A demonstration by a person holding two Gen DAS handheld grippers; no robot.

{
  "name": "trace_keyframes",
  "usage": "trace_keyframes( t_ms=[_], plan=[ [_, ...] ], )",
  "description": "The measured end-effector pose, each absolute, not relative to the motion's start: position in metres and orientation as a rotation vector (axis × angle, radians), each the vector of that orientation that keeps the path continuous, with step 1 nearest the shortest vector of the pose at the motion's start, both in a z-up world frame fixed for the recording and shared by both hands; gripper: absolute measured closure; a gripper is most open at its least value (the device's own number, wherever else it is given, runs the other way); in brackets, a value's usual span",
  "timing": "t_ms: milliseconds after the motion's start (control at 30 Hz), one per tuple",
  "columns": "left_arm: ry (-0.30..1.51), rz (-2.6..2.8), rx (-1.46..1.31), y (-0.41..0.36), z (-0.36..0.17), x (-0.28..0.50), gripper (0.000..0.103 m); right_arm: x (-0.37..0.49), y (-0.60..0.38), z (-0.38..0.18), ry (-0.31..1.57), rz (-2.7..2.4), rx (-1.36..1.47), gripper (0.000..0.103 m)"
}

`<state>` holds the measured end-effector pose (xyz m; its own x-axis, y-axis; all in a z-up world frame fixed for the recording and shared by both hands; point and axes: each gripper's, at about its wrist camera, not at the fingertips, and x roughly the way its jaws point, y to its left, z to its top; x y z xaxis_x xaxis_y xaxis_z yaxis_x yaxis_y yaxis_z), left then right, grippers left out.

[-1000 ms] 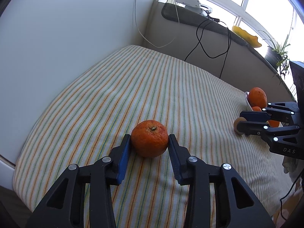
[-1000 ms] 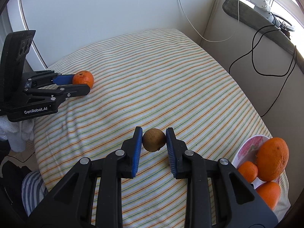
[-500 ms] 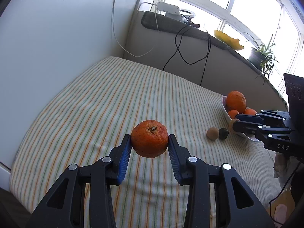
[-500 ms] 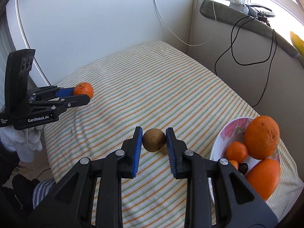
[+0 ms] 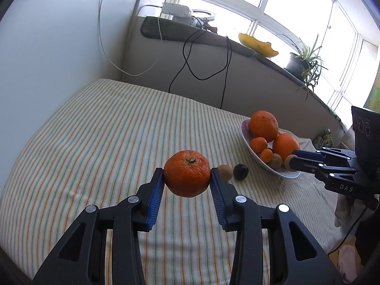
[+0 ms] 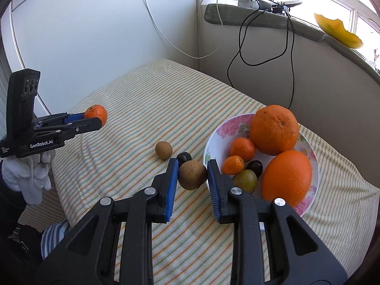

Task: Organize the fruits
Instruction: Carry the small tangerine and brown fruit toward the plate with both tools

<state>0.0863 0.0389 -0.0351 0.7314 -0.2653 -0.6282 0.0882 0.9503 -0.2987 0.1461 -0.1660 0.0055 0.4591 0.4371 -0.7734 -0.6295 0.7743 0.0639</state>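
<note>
Item 1, nearest: my left gripper (image 5: pixel 187 182), blue pads clamped on a reddish mandarin (image 5: pixel 186 173), stem scar facing up, held clear above the striped cloth (image 5: pixel 99 133) covering the tabletop

Item 2: my right gripper (image 6: pixel 192 175), narrow, pads pressed on a small brown round fruit (image 6: pixel 192 174), carried in the air just beside the near left rim of the bowl (image 6: pixel 215 134)

Item 3: loose on the cloth, just beyond the right gripper, a dark plum-like fruit (image 6: pixel 183 157) and a second brown fruit (image 6: pixel 163 150) just left of it, near each other; whether they touch I cannot tell

Item 4: the bowl, white with pink flowers, on the right side of the cloth; contents: two large oranges, the farther one (image 6: pixel 274 129) and the nearer one (image 6: pixel 287 178), two small mandarins (image 6: pixel 242 149) (image 6: pixel 233 165), a dark fruit (image 6: pixel 254 167) and a yellow-green one (image 6: pixel 245 181)

Item 5: left of the cloth in the right wrist view, a white-gloved hand (image 6: pixel 30 178) under the left gripper body

Item 6, farthest: a grey-covered windowsill (image 5: pixel 213 40) carrying a white power strip (image 5: pixel 177 9), black cables (image 5: pixel 204 54) hanging down, a yellow dish (image 5: pixel 257 44) and a potted plant (image 5: pixel 302 61)
</note>
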Motion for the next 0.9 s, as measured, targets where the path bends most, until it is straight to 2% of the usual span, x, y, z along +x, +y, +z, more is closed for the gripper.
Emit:
trace_keyframes(
  t_ms=[900],
  plan=[
    [0.735, -0.384, -0.163, -0.058, -0.029, 0.144, 0.066, 0.169, -0.204, 0.007, 0.844, 0.571, -0.198, 0.077]
  ],
)
